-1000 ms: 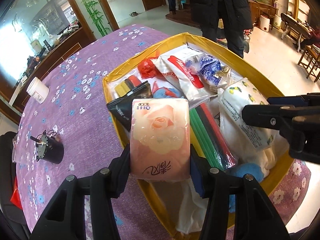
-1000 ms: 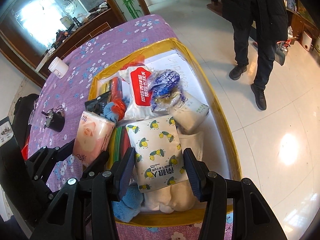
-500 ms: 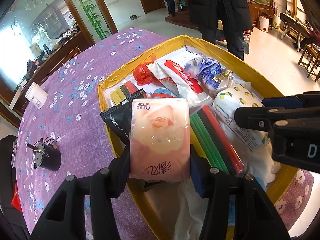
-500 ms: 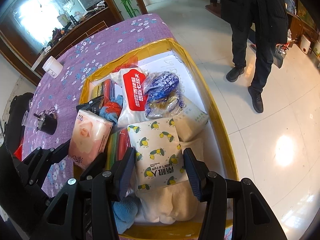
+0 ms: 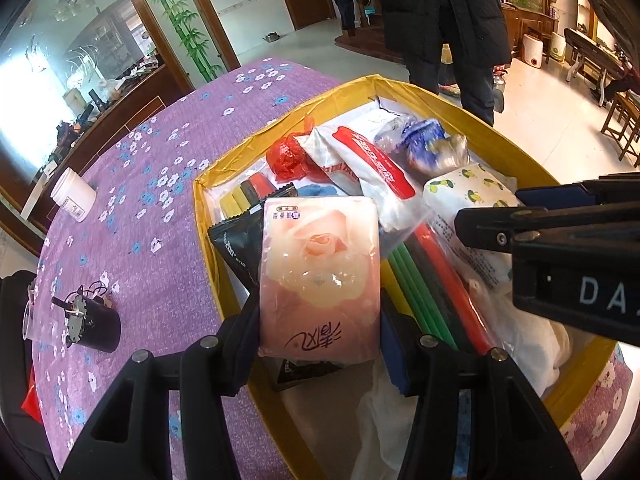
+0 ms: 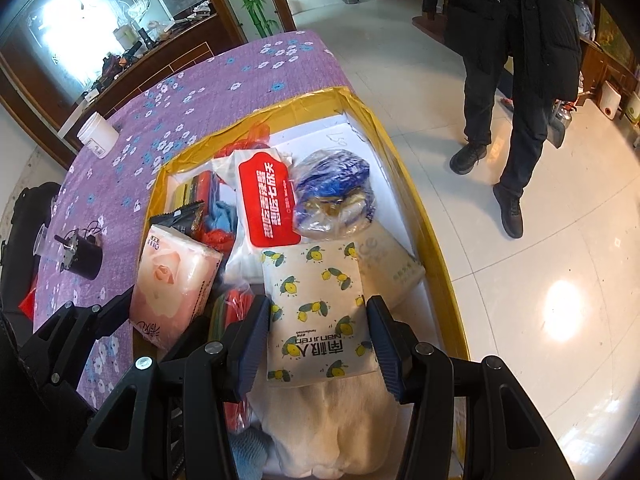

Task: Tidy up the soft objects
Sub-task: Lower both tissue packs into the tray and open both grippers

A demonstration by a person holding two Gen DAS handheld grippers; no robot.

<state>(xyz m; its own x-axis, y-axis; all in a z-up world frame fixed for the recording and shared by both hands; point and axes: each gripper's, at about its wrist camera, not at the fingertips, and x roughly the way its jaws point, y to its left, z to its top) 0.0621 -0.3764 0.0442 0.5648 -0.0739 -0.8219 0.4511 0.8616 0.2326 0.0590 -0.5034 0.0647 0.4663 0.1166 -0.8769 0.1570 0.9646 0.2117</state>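
Observation:
My left gripper is shut on a pink rose-print tissue pack and holds it above the left side of the yellow box; the pack also shows in the right wrist view. My right gripper is shut on a white lemon-print tissue pack, held over the box's near end; this pack shows in the left wrist view. In the box lie a red-and-white wipes pack, a blue-and-clear plastic bag, coloured sticks and a cream cloth.
The box sits on a purple flowered tablecloth. A white jar and a black motor-like cylinder stand on the cloth to the left. A person in dark clothes stands beyond the box on the tiled floor.
Both grippers have risen and drawn back a little with their tissue packs still held. The box contents have not moved.

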